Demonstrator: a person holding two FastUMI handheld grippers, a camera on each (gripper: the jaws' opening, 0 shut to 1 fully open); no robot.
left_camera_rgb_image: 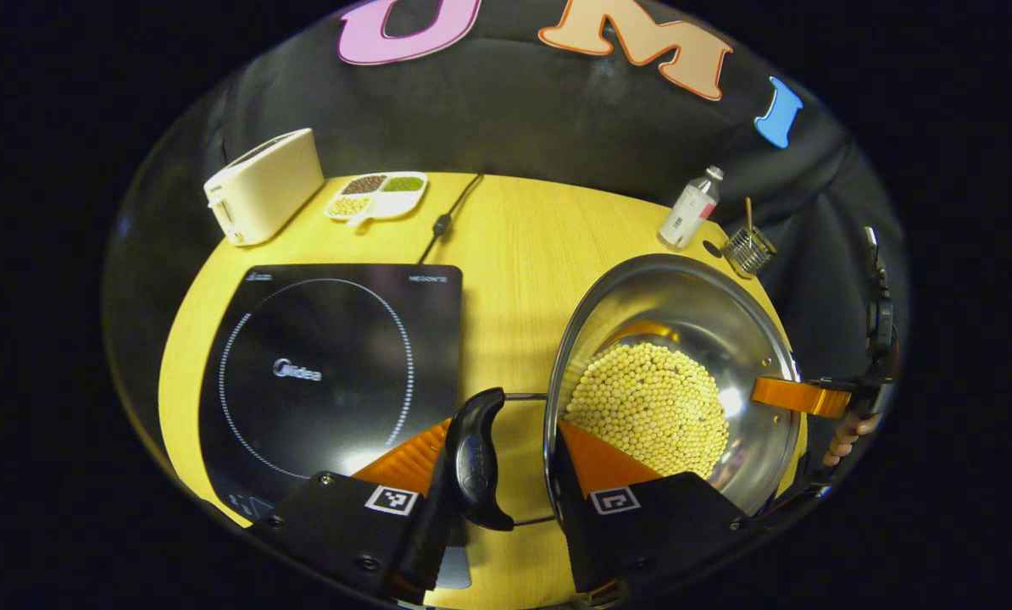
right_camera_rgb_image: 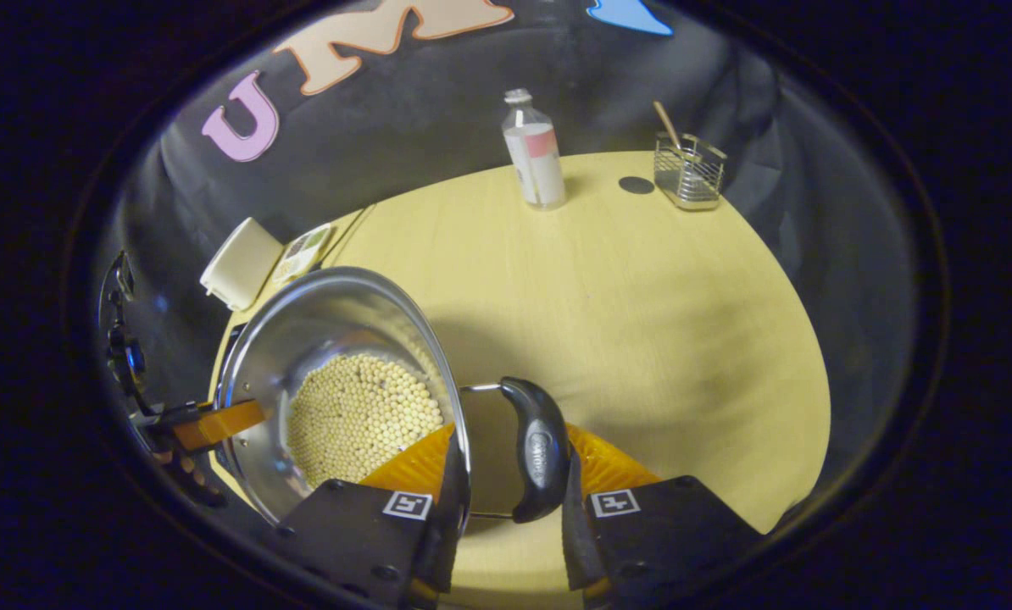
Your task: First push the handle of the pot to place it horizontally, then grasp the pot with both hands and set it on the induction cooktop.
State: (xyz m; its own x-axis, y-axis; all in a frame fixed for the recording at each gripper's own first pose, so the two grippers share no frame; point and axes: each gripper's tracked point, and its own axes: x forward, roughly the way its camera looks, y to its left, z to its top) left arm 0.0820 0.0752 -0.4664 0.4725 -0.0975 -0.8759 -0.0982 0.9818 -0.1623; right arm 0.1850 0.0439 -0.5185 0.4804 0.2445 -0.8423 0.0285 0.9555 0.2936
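The round steel pot of pale beans (left_camera_rgb_image: pixel 671 381) (right_camera_rgb_image: pixel 345 390) is seen close from above, from opposite sides; the yellow wooden table (left_camera_rgb_image: pixel 514 246) (right_camera_rgb_image: pixel 642 296) is shared by both views

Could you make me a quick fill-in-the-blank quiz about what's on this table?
1. The steel pot is filled with small pale ____.
2. Left of the pot lies a flat black induction ____.
3. Each hand-held gripper has its orange fingers around one of the pot's black ____.
4. The wire basket has a wooden ____ standing in it.

Missing words: beans; cooktop; handles; stick
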